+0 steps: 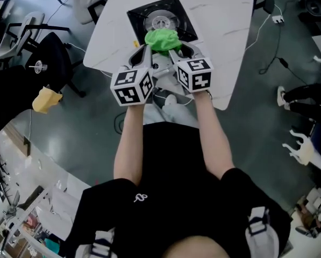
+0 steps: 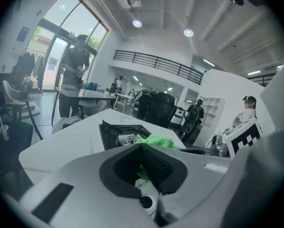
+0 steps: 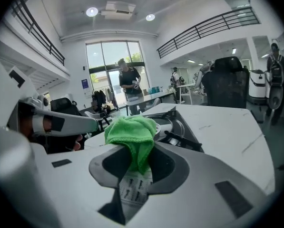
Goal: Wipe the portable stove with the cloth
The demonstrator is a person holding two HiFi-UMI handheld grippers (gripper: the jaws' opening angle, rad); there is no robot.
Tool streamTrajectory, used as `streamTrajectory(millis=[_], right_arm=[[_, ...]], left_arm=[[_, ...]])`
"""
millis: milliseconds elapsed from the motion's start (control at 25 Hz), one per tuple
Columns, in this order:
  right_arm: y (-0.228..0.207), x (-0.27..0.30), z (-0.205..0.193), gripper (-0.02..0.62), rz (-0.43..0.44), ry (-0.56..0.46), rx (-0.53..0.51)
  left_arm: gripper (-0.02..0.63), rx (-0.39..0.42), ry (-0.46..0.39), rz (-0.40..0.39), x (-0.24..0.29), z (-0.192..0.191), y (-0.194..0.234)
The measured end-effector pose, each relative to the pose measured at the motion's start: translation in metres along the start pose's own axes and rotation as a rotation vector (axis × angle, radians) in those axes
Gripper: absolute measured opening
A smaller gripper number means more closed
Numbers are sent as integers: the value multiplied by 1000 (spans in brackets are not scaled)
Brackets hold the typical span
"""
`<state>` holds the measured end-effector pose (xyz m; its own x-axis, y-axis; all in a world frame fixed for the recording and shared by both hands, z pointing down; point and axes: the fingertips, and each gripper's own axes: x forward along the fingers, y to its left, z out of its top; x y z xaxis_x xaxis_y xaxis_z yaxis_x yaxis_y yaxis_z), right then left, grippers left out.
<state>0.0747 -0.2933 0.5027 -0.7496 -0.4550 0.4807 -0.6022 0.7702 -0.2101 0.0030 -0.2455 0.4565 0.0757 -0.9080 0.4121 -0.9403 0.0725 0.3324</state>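
White table (image 1: 225, 31) carries the job, with the black portable stove (image 1: 141, 18) toward its far side, burner ring in the middle and the top otherwise bare. Both tools are side by side at the stove's near edge. Left gripper (image 1: 145, 50) is closed right down: in its own view the pads meet at the tip, with green showing in the gap behind them, so it looks pinched on a fold of the cloth, though less surely than the other one. Right gripper (image 1: 173, 54) is clamped tight on the cloth too. In the right gripper view the fabric runs down between the jaws and bunches up over their tips. The green cloth (image 1: 163, 39) is a crumpled wad held between the two tips, hanging over the near rim of the stove. I can't tell from any view whether it touches the stove surface or sits just above it. Progress, as I read it: cloth pickup is done and it's positioned at the stove, but the wipe itself looks barely begun or not begun. No cleaned patch or streak is visible, so the whole top and the area round the burner are left to do.
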Motion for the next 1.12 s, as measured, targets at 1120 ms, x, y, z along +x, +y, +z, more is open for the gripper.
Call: streamTrajectory(millis=[1120], right_arm=[[-84,-83,91,84,-269,-237,-17]], left_arm=[[-2,10,-156,1,-4,54,-17]])
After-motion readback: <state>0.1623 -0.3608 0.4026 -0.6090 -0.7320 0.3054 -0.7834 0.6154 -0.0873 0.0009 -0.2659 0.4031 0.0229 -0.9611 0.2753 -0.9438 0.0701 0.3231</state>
